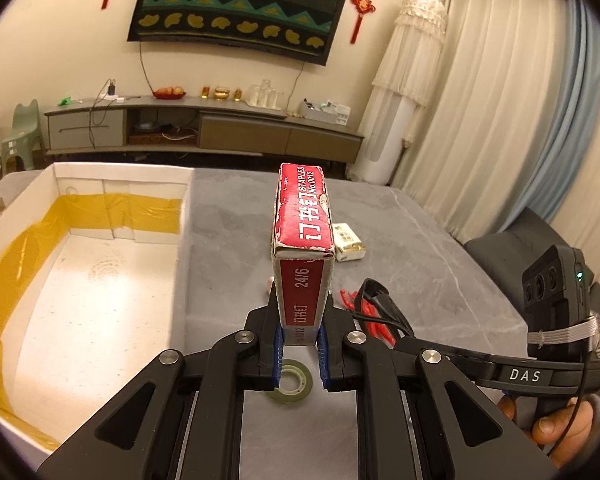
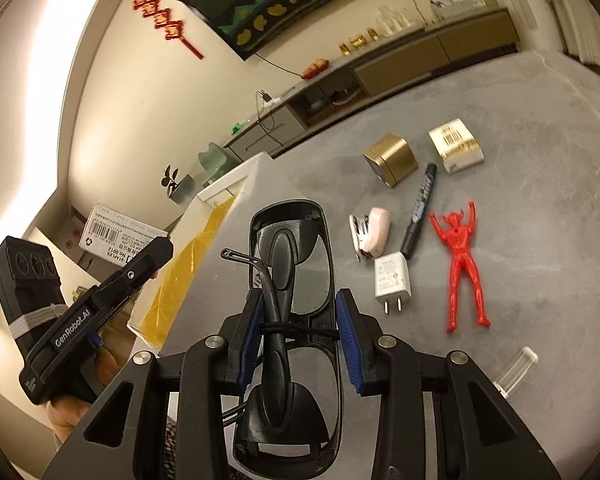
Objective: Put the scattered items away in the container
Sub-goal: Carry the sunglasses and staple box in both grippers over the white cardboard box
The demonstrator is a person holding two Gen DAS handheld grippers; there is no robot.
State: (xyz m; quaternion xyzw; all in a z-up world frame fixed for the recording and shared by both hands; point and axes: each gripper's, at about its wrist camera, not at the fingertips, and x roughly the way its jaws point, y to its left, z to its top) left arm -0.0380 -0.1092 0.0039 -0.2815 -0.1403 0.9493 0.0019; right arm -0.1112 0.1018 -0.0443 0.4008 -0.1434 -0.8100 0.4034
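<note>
Red cardboard first: a box of staples stands upright, pinched at its lower end between the blue pads of the left gripper. Below it on the grey table lies a roll of clear tape. At ten o'clock sits the white container, open and lined with yellow tape.

The right gripper clamps folded black sunglasses held off the tabletop. Out at one to three o'clock from it lie a white charger plug, a pink stapler, a black marker, a red figurine, a gold box and a white-and-gold packet.
</note>
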